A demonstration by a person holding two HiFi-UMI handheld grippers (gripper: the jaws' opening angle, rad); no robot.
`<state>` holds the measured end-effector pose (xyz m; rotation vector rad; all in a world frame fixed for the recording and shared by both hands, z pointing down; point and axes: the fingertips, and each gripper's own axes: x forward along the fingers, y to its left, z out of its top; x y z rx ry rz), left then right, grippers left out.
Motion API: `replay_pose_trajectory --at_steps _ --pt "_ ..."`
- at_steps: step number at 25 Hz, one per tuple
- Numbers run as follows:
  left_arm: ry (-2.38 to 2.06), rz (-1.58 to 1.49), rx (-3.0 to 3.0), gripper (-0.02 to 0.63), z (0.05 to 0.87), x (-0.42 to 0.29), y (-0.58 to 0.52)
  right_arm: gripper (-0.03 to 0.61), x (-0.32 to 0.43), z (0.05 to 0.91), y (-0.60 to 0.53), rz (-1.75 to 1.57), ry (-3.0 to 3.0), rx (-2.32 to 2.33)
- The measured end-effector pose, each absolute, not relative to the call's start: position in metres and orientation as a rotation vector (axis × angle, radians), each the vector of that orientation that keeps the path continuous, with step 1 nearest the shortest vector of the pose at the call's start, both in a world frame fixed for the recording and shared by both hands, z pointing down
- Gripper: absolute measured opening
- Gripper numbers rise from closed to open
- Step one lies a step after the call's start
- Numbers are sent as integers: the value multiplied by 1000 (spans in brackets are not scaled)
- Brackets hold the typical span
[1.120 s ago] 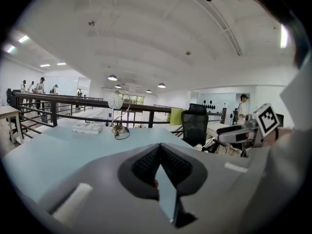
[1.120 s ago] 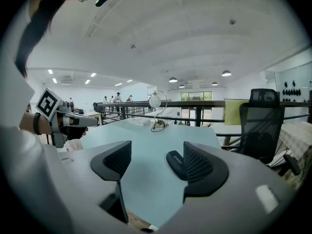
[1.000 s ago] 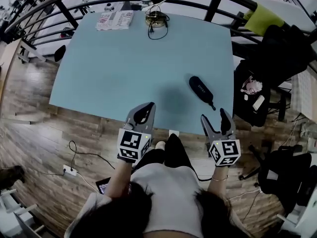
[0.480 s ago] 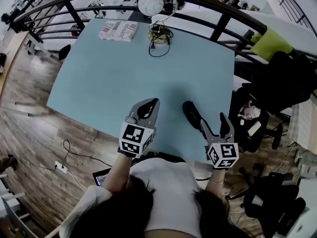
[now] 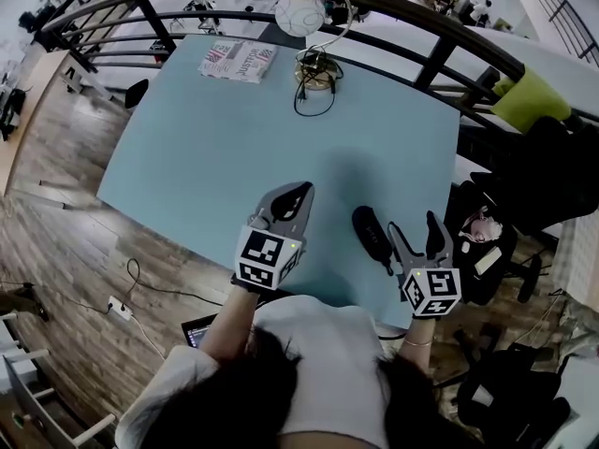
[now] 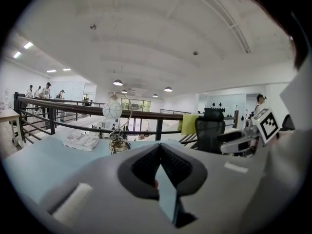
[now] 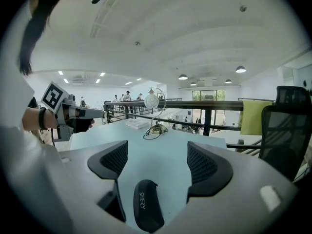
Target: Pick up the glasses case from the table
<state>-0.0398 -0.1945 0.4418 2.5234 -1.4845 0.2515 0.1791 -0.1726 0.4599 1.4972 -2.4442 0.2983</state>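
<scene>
Glasses case (image 5: pixel 372 235): approach stage, not yet gripped

Item: dark, oblong hard case, printed lettering on the lid. It lies flat on the pale blue table (image 5: pixel 215 138), toward the near right part and close to the front edge.

Right gripper (image 5: pixel 412 224): jaws wide and opening. In the right gripper view the case sits low between the two ribbed pads (image 7: pixel 115 161), with bare table showing on both sides of it. Neither pad touches it. From the head view the case lies just beside this gripper's left jaw.

Left gripper (image 5: pixel 296 195): jaw tips closed together with nothing in them, held over the table to the left of the case and apart from it.

Change noted: a second ago both grippers hung at the table's near edge and the case lay well ahead of the right one. Both now reach over the tabletop, and the right one has drawn up to the case with a broader gap than before.

Meaning for the task: reach is nearly done and the pick-up has not begun. The likely remainder is to settle the jaws around the case's narrow width, close, then lift.

Also present: globe desk lamp (image 5: pixel 301 12), its black cable (image 5: pixel 314 96) and folded newspapers (image 5: pixel 239 61), all at the far edge and well apart from the work.
</scene>
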Motion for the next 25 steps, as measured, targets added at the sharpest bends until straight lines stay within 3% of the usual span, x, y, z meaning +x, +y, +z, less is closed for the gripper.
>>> replay_pose_trajectory --at_steps 11,25 --pt "-1452 246 2555 57 434 -55 -200 355 160 480 -176 364 -2411 1483" --pt "-1316 261 2577 57 456 -22 -205 374 142 557 -166 469 -2287 1206"
